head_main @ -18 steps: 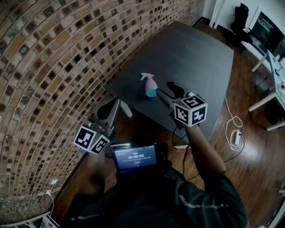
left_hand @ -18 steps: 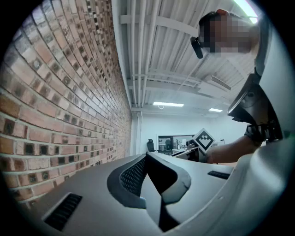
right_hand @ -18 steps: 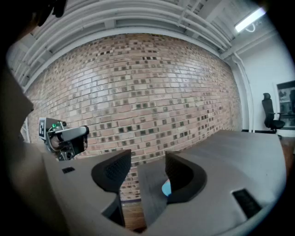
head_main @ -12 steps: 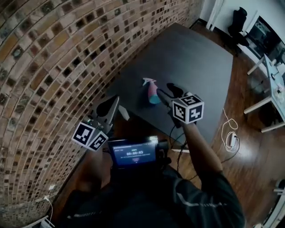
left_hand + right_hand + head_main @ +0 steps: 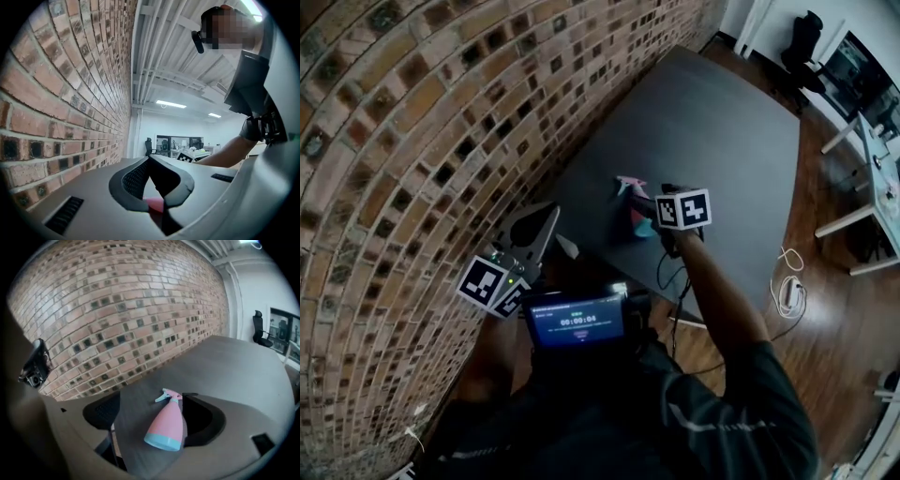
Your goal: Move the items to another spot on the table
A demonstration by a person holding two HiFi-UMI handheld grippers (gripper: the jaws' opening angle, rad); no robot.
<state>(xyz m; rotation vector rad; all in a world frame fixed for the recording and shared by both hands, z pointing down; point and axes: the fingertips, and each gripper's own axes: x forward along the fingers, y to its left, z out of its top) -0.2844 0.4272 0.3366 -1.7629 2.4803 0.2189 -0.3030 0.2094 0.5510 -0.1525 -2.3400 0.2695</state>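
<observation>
Grey and empty, the left gripper [image 5: 150, 161] hung at 7 o'clock, jaws together. The right gripper [image 5: 152, 404] gaped wide around the pink spray bottle [image 5: 166, 425], which sat by the dark table's [image 5: 722, 122] near edge at 12 o'clock, crowding the 3 o'clock jaw. Centring first, then squeezing the body below the trigger, seemed wisest.

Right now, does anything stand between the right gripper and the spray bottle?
Nothing visible does. The spray bottle sits on the table between the open jaws of the right gripper.
</observation>
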